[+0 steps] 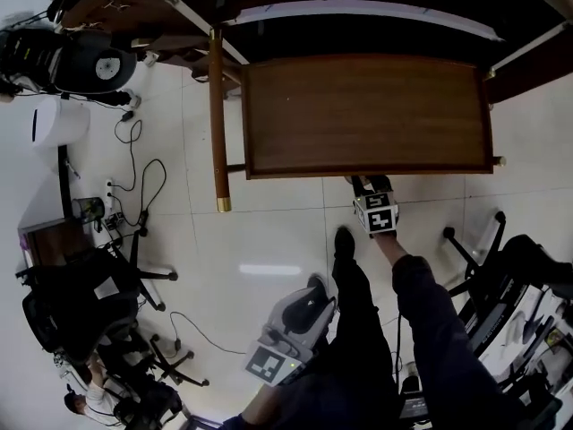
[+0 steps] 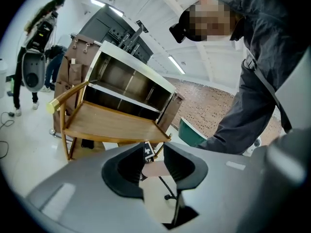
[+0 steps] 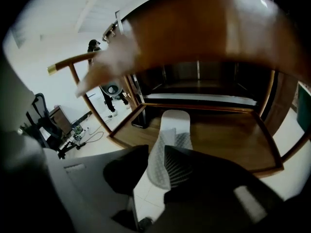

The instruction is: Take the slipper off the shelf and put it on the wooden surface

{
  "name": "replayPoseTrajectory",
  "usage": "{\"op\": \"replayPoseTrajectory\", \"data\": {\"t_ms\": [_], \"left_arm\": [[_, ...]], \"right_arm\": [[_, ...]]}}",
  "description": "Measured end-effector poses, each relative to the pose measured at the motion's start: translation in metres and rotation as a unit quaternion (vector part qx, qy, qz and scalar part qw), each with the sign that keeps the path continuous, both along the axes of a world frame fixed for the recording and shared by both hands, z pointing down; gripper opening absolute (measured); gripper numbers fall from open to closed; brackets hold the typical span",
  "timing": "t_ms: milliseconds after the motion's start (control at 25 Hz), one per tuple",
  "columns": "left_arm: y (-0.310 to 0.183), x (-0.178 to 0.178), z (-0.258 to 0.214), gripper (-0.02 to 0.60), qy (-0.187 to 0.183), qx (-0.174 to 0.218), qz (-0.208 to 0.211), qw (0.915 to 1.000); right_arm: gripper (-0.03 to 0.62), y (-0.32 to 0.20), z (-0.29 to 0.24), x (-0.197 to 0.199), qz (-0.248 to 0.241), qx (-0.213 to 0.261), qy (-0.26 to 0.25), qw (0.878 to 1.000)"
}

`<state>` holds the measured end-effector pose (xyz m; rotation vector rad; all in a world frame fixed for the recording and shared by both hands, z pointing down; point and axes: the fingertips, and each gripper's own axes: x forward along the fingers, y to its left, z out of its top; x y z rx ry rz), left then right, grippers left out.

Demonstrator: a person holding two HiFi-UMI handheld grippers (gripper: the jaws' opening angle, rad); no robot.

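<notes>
Wooden rack (image 1: 367,115) fills most of the station. Its lower board (image 3: 233,135) carries the far end of the slipper (image 3: 174,127). The near end appears to overhang the front rim, above the floor (image 1: 269,240). Right gripper (image 3: 154,153) stands at that overhang, jaws apart, with the mesh upper between them and no clamping evident. Left gripper (image 2: 153,155) hangs low, well apart from the rack, jaws apart and empty.

Risk noted: the slipper looks only partly supported. On withdrawal, a jaw could snag the mesh and drag the slipper off the rim. Its unsupported end could also tip it to the floor.
</notes>
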<state>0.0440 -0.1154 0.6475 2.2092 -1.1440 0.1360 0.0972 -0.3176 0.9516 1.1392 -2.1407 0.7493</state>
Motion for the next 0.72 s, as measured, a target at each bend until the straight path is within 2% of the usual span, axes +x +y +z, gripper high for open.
{"op": "replayPoseTrajectory", "data": {"t_ms": [120, 280, 520, 720], "left_arm": [[0.013, 0.004, -0.012, 0.127, -0.004, 0.0, 0.013, 0.9999], [0.046, 0.007, -0.039, 0.127, -0.007, 0.017, 0.034, 0.9992], [0.113, 0.01, -0.08, 0.127, -0.002, 0.04, 0.067, 0.997], [0.184, 0.005, -0.098, 0.127, -0.004, 0.033, 0.084, 0.9959]], "right_arm": [[0.08, 0.045, -0.047, 0.004, -0.011, -0.005, -0.024, 1.0], [0.061, 0.125, -0.129, 0.004, -0.033, 0.014, -0.049, 0.998], [0.061, 0.24, -0.255, 0.003, -0.041, 0.049, -0.071, 0.995], [0.046, 0.332, -0.34, 0.003, -0.031, 0.084, -0.087, 0.992]]}}
